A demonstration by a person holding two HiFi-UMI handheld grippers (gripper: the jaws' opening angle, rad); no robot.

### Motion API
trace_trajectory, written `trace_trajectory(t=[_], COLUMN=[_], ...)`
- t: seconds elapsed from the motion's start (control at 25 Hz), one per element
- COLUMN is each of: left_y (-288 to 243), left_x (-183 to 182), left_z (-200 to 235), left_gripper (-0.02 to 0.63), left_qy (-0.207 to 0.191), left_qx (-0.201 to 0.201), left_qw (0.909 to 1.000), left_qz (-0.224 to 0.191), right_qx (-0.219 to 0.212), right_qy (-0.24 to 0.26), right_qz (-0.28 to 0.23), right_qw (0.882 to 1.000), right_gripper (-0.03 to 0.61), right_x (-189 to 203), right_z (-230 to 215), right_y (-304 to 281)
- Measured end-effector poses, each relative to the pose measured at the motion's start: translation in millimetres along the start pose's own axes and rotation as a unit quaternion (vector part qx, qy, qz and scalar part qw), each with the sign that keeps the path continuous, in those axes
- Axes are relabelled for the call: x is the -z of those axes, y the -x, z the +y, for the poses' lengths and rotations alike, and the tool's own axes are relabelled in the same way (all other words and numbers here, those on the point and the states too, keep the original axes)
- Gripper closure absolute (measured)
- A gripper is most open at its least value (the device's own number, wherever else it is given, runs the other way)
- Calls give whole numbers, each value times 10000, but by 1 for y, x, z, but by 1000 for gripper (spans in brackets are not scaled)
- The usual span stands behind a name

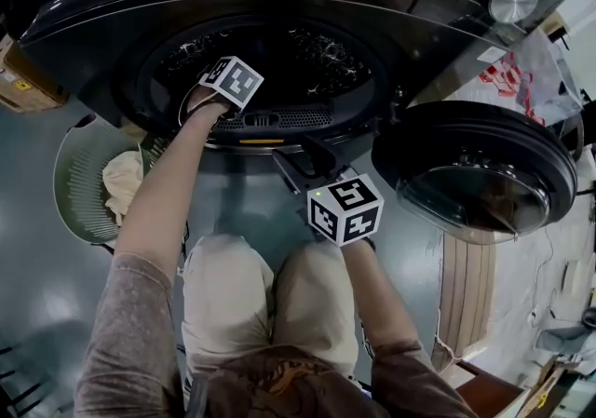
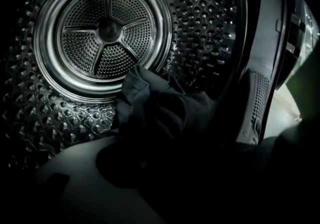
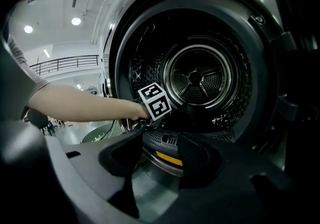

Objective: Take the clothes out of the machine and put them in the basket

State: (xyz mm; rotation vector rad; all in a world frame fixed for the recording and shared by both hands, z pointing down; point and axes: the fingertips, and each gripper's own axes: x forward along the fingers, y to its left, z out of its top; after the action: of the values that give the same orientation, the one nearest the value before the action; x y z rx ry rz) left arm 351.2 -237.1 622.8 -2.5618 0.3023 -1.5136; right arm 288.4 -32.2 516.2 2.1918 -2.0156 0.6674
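A dark garment (image 2: 165,108) lies crumpled on the drum's floor (image 2: 60,113), just in front of my left gripper (image 2: 160,160). That gripper reaches down into the machine's opening; its marker cube (image 1: 233,81) shows at the drum's mouth. Its fingers are lost in shadow against the cloth, so I cannot make out whether they press on it. My right gripper (image 3: 160,163) hangs outside, below the opening, open with nothing between its fingers. The pale green basket (image 1: 79,183) sits on the floor at the left and holds a cream garment (image 1: 123,179).
The round machine door (image 1: 484,174) is swung open to the right. The door's rim and lint filter grille (image 3: 165,140) lie just ahead of my right gripper. The person's knees (image 1: 270,295) are below the opening. A wooden piece (image 1: 461,295) stands at the right.
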Motion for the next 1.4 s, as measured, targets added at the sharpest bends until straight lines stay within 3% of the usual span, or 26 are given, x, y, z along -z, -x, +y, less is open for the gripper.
trace_trajectory(t=[0.2,0.52,0.68,0.88,1.12,1.4], left_y=[-1,3,21,48,90,153], left_x=[3,0,-10,-18,-23,-27], left_z=[-1,-1,-1,-9,-24,-35], left_gripper=[481,546,549,551,551,551], left_qy=[-427,-721,-199,264,361,494], left_qx=[-113,-247,-66,144,257,364], left_qw=[9990,9970,9979,9922,9842,9681], left_qz=[95,-106,-611,-1209,-1714,-2430], right_qx=[22,62,77,43,-9,-179], right_qy=[-79,-165,-185,-187,-288,-386], right_qz=[57,92,83,63,20,37], right_qw=[10000,9998,9998,9998,9996,9991], right_gripper=[353,359,359,343,341,309], right_x=[7,14,15,14,15,18], right_z=[-3,-4,-6,-9,-10,-4], right_y=[0,1,5,11,18,20])
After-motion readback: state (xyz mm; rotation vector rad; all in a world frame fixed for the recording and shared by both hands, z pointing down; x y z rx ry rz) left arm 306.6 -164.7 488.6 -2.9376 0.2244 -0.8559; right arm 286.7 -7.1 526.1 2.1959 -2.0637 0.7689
